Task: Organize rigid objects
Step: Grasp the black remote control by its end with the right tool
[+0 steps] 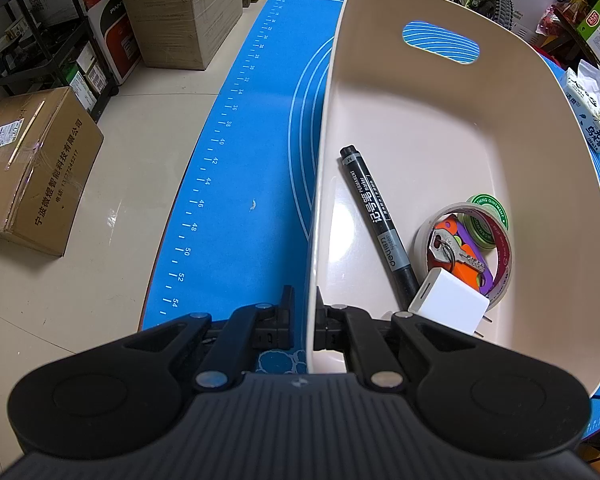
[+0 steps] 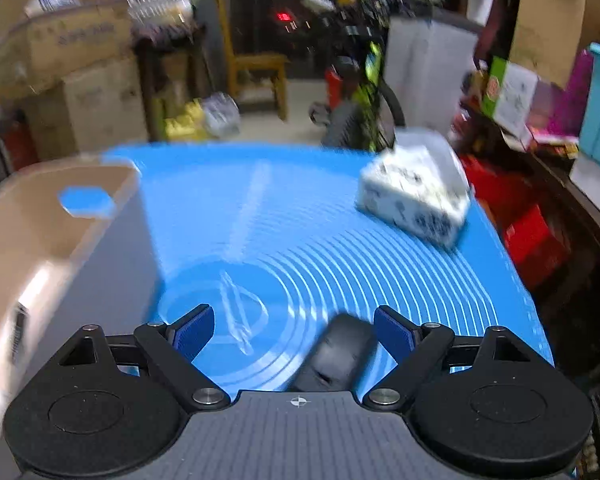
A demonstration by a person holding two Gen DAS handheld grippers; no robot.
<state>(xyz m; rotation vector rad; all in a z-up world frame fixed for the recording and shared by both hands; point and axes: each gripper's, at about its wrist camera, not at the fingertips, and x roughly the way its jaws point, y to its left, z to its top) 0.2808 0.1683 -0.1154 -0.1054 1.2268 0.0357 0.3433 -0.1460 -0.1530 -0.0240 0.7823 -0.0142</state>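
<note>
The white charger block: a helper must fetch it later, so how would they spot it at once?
Look into the beige bin on the blue mat. In its near corner, beside the black marker and against the tape roll, lies the white charger block. It is the only plain white, boxy thing there.

A pale glossy tiled floor (image 1: 140,128) is crowded with stacked cardboard boxes (image 1: 180,12). A black metal shelf (image 1: 40,40) is seen at the left, and a wooden chair (image 2: 256,76) beside a bicycle (image 2: 364,92).
</note>
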